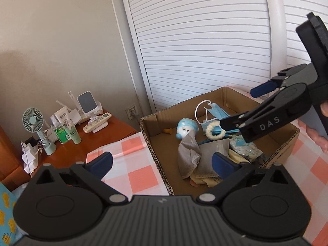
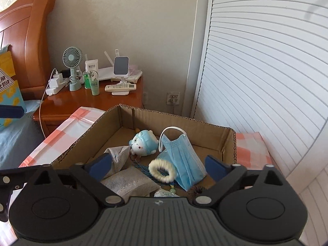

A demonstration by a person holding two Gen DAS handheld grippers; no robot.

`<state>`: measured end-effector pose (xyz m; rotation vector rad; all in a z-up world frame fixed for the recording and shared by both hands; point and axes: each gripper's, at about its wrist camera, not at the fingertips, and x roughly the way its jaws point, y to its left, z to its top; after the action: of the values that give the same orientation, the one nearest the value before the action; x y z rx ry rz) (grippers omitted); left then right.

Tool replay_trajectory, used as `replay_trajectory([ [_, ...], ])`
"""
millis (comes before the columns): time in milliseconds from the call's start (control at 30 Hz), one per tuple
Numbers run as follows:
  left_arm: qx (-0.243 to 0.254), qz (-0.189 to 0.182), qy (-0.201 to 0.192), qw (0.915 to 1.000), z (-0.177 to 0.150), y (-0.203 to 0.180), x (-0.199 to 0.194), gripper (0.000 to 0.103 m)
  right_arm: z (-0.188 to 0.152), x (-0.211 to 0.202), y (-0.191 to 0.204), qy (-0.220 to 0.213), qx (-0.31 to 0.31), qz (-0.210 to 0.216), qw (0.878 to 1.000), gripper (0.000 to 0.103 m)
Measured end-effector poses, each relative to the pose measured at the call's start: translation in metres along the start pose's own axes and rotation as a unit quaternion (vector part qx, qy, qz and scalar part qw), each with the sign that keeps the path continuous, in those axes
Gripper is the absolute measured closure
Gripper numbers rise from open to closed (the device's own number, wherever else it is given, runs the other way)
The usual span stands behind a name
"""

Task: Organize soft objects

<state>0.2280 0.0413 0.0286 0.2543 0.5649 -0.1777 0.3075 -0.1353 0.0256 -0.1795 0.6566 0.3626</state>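
Open brown cardboard box [image 2: 215, 137] taken as landmark; it sits on a pink-and-white checked cloth [image 1: 131, 162]. All soft items are seen inside it.

Right gripper [image 2: 157, 164] is held over the near edge of the box, jaws spread wide, nothing between them. In the left view the same gripper [image 1: 237, 110] is seen above the box's far right side. Left gripper [image 1: 162, 162] is held over the box's near-left wall, jaws likewise apart and empty.

Contents, relative to the box:
- pale blue pleated face mask with white ear loops [image 2: 184, 157], propped toward the right of the floor;
- fluffy cream ring-shaped hair tie [image 2: 163, 170], touching the mask's lower left edge;
- small white-and-blue plush doll head [image 2: 143, 143], near the middle back;
- crumpled grey cloth [image 2: 117, 155] at the left, a second grey piece lying in front of it;
- yellow and patterned blue fabrics [image 1: 244, 149] at the near right, partly hidden.

Step judged in hand: selection of one item for pickup, probably the hair tie or mask, both lying between the right jaws' line of approach. A clean grasp would be helped by a descent straight over the ring, so one pad passes through its hole and the mask is not pinched too. The ear loop could be snagged.

Left of the box, a wooden nightstand [image 2: 86, 100] carries a mint green desk fan [image 2: 72, 58], bottles and a white remote control [image 2: 120, 87]. The box walls limit side approaches.
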Motion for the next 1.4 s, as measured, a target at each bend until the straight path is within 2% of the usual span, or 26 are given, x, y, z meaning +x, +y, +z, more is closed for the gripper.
replay_trajectory([
  [167, -0.048, 0.019, 0.026, 0.9983, -0.006, -0.005, -0.021, 0.001, -0.006, -0.027, 0.007, 0.007, 0.002, -0.02, 1.0, 0.0],
  [300, -0.08, 0.038, 0.047, 0.9949, -0.012, -0.015, -0.041, 0.001, -0.015, -0.053, 0.01, 0.032, 0.032, -0.044, 0.998, 0.0],
  [500, -0.129, 0.01, 0.088, 0.9877, -0.021, -0.031, -0.066, 0.001, -0.048, -0.097, 0.018, 0.068, 0.072, -0.096, 0.99, 0.0],
  [800, -0.137, 0.032, 0.087, 0.9862, -0.026, -0.05, -0.087, 0.001, -0.083, -0.144, 0.022, 0.064, 0.114, -0.123, 0.984, 0.0],
  [1400, -0.131, 0.043, 0.091, 0.9862, -0.023, -0.056, -0.088, 0.001, -0.088, -0.155, 0.022, 0.059, 0.122, -0.12, 0.983, 0.0],
])
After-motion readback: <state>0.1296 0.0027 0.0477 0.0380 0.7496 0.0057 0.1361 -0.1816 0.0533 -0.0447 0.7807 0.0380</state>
